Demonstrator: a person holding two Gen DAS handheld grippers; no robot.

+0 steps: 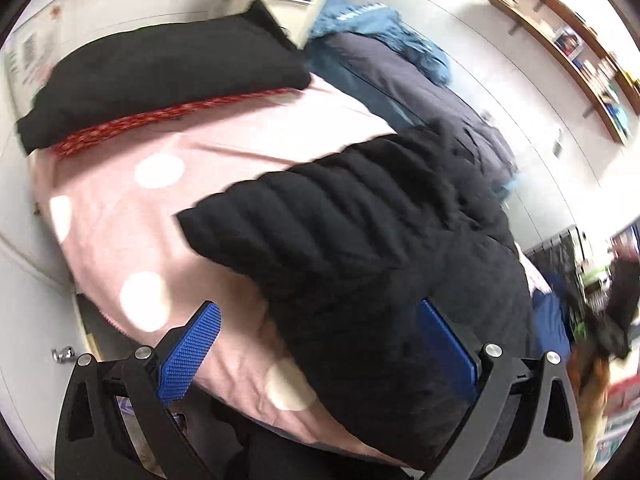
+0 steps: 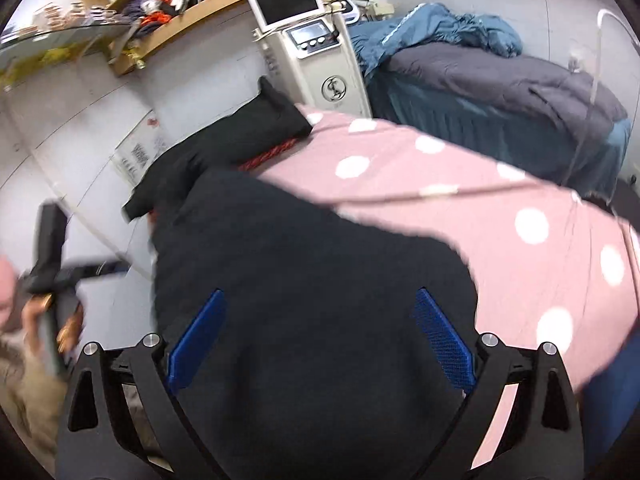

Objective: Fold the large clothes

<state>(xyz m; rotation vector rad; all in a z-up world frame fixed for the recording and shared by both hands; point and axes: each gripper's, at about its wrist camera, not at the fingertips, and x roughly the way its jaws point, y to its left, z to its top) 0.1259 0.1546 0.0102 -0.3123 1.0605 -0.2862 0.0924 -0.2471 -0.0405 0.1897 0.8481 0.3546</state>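
Observation:
A black quilted jacket (image 1: 360,232) lies across a pink bed cover with white dots (image 1: 132,216). My left gripper (image 1: 320,312) is open above the jacket's near edge, with its blue pads (image 1: 192,352) wide apart. In the right wrist view the same jacket (image 2: 304,280) fills the middle, lying on the pink cover (image 2: 520,248). My right gripper (image 2: 320,300) is open above it and holds nothing. A folded black garment (image 1: 160,76) with a red patterned edge lies at the far end of the bed and shows in the right wrist view (image 2: 240,132) too.
A second bed with a dark grey quilt (image 2: 520,80) and blue bedding (image 2: 440,24) stands beyond. A white machine with a screen (image 2: 312,40) stands between the beds. Wooden wall shelves (image 2: 168,0) hold clutter. The left gripper shows at the left in the right wrist view (image 2: 52,260).

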